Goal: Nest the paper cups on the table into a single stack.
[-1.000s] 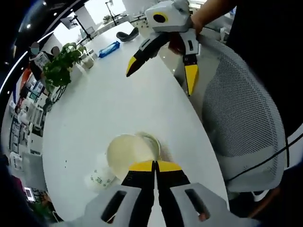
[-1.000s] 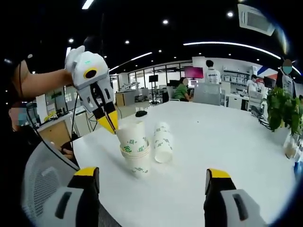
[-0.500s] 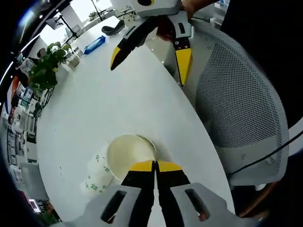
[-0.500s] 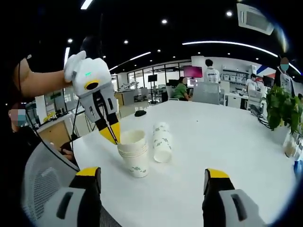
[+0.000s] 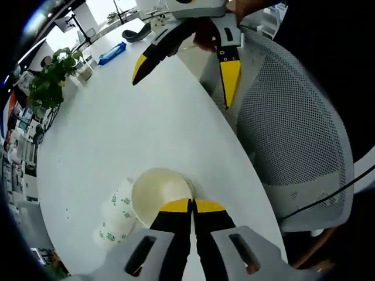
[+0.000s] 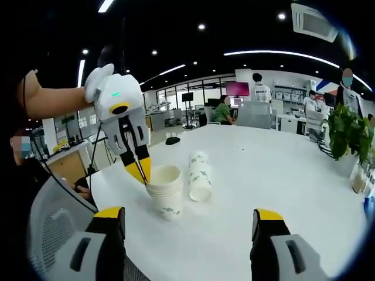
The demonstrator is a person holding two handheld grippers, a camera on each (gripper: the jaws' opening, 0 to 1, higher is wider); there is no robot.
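On the big white counter [image 6: 275, 175] we see two groups of paper cups. We go from the biggest thing to the smallest. Beside the counter stands a grey mesh chair [image 5: 293, 123], right at the near edge. A green plant [image 6: 348, 137] sits far off on the counter.

Next comes the stack of cups [image 6: 165, 190]. It stands upright near the counter's edge, with a few cups already nested inside each other. In the left gripper view we look down into its open top [image 5: 158, 190]. Just beside it is a second, smaller stack [image 6: 199, 175], upright with its mouth down. In the left gripper view it seems to touch the first stack [image 5: 114, 216].

Our left hand-held gripper [image 6: 140, 170] has its jaws pressed together on the rim of the first stack, pinching the edge of the top cup. In its own view [image 5: 191, 205] the yellow tips meet right at that rim. Our right hand-held gripper [image 6: 187, 225] is spread wide and holds nothing. It waits well back from the cups [image 5: 187, 64].

We think the job is partly done. Some cups are nested. The second stack next to it is not yet joined. We think that needs turning over and nesting into the first.
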